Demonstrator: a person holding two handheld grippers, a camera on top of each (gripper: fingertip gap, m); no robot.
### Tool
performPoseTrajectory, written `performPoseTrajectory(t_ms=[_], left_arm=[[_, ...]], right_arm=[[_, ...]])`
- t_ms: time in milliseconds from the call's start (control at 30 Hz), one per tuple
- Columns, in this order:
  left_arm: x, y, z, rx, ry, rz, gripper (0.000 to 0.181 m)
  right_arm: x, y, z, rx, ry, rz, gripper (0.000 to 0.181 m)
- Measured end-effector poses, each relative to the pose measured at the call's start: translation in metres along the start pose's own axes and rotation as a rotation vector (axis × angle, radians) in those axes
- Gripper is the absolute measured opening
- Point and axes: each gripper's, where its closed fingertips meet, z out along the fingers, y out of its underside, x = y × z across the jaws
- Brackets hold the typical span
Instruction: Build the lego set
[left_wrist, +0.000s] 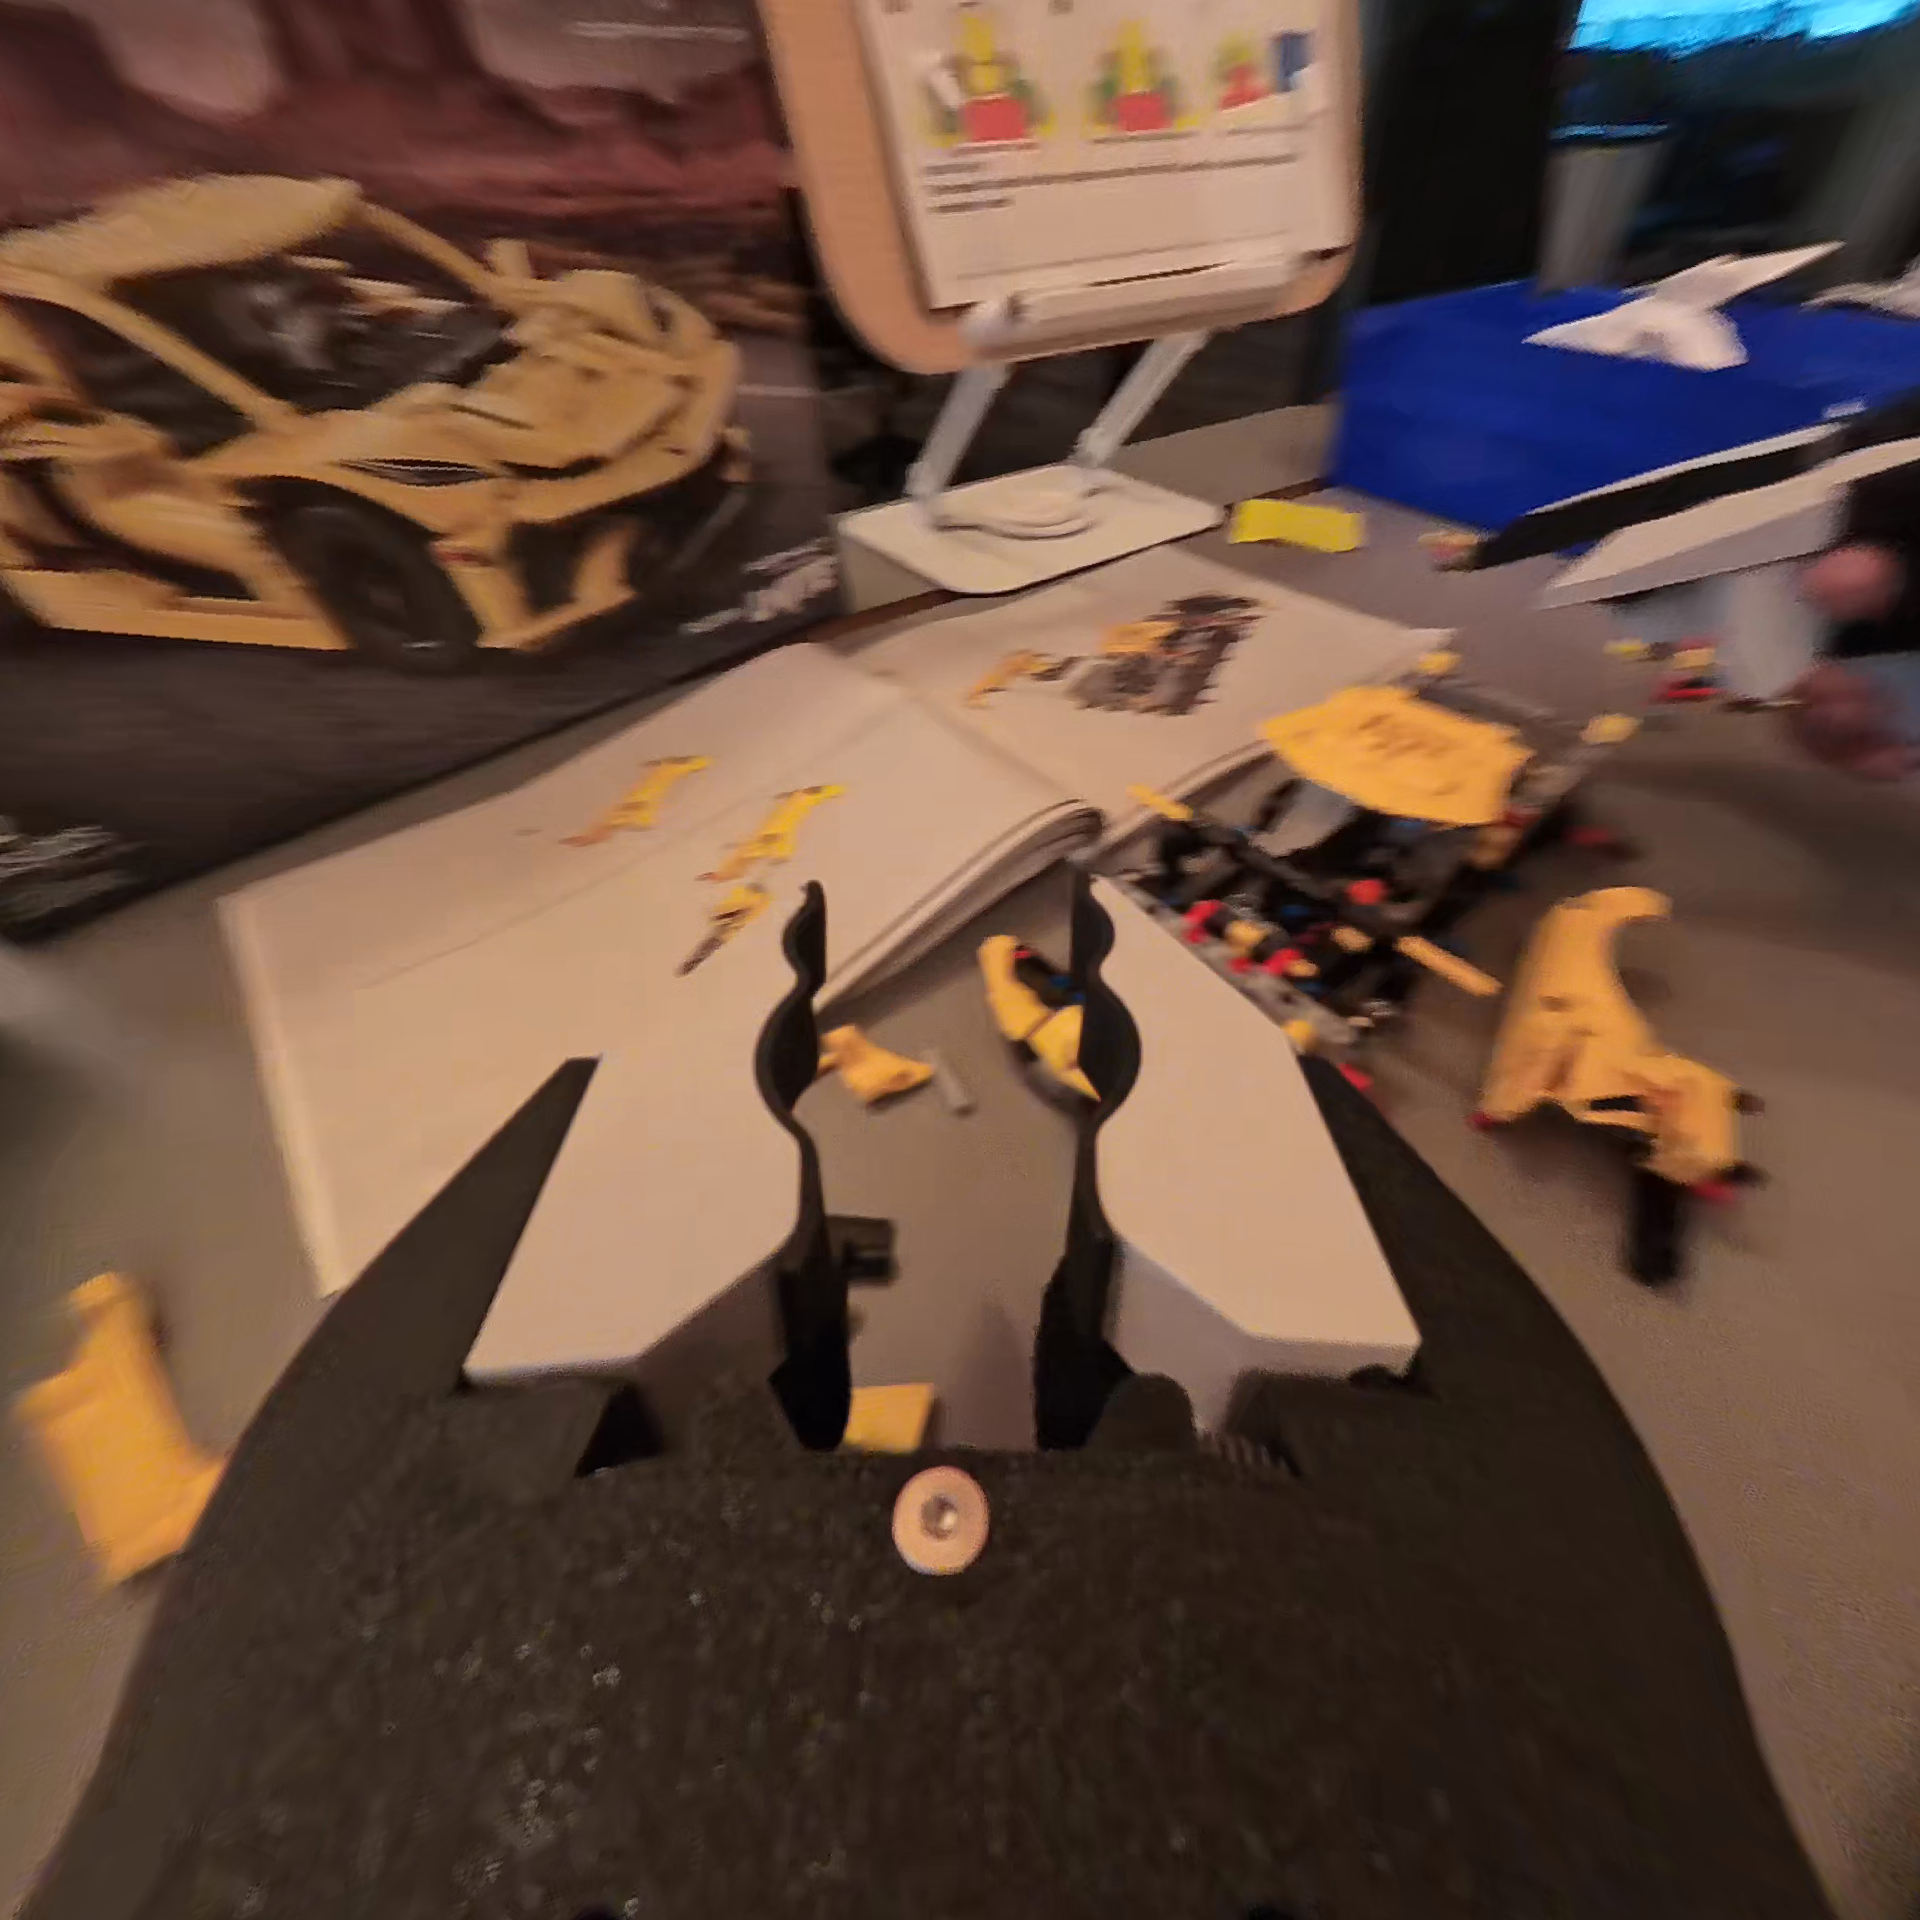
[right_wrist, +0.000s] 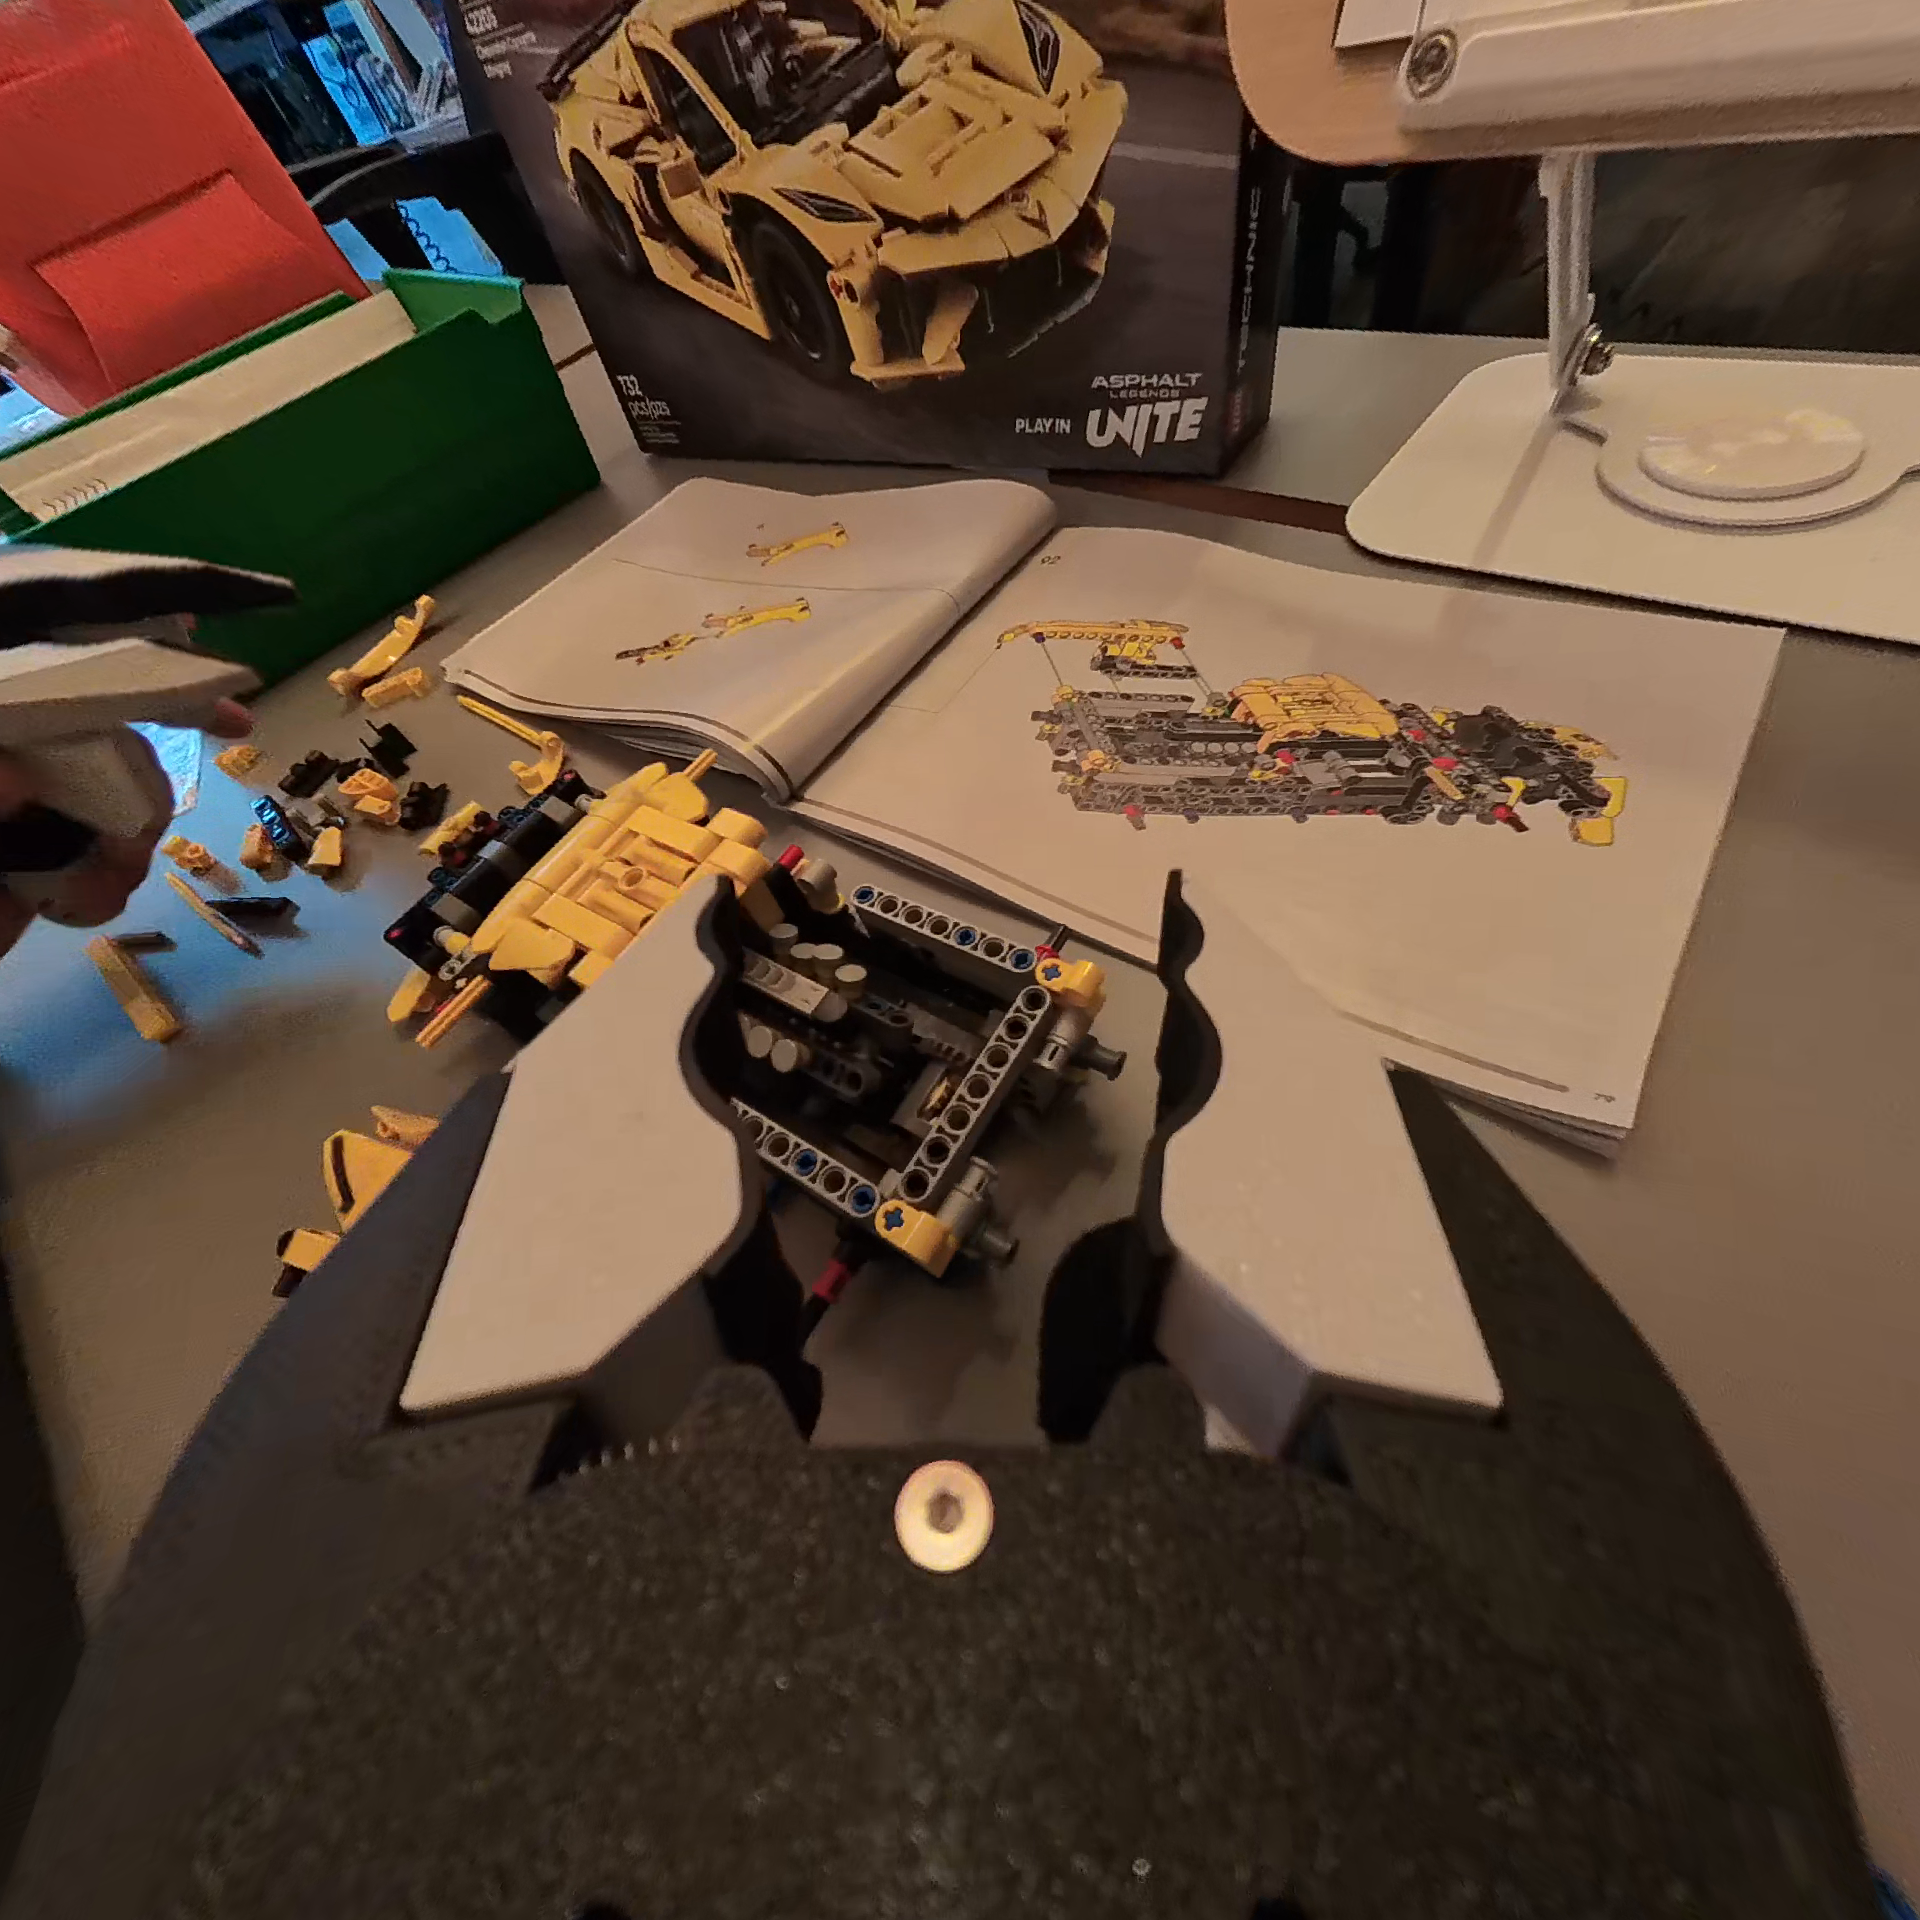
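Right hand-held gripper (right_wrist: 940, 925): jaws spread wide, grasping nothing. It hovers directly over the front end of the partly built car chassis (right_wrist: 904, 1049), which lies on the counter (right_wrist: 1766, 1247) between and just ahead of its 2 fingers. Chassis long axis runs from near the gripper's base away and to its left, toward the yellow bodywork section (right_wrist: 623, 873); the grey beam frame is the near end.

Left hand-held gripper (left_wrist: 945, 904): jaws also released and empty (view motion-blurred). From it the chassis (left_wrist: 1330, 894) lies ahead and to the right; nearer, just ahead between its fingertips, are a small yellow panel (left_wrist: 868, 1065) and a yellow-black sub-assembly (left_wrist: 1029, 1003).

Judgement: right gripper is much nearer the chassis; closing across the beam frame, crosswise to the long axis, looks the natural hold. Open instruction booklet (right_wrist: 1351, 831) lies beyond.
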Motion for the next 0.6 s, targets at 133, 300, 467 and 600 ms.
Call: performPoseTrajectory(t_ms=[133,300,467,600], left_arm=[[-0.028,0.014,-0.004,-0.051,-0.137,-0.077,0.047],[-0.042,0.022,-0.009,-0.064,-0.192,-0.149,0.047],[-0.041,0.023,-0.008,-0.070,-0.183,-0.154,0.047],[-0.037,0.027,-0.005,-0.087,-0.172,-0.128,0.047]], right_arm=[[-0.003,0.001,0.001,0.005,-0.014,0.016,0.079],[-0.004,0.002,0.001,-0.003,0.004,-0.018,0.079],[-0.004,0.000,0.001,0.005,0.005,-0.022,0.079],[-0.006,0.000,0.001,0.004,0.003,-0.029,0.079]])
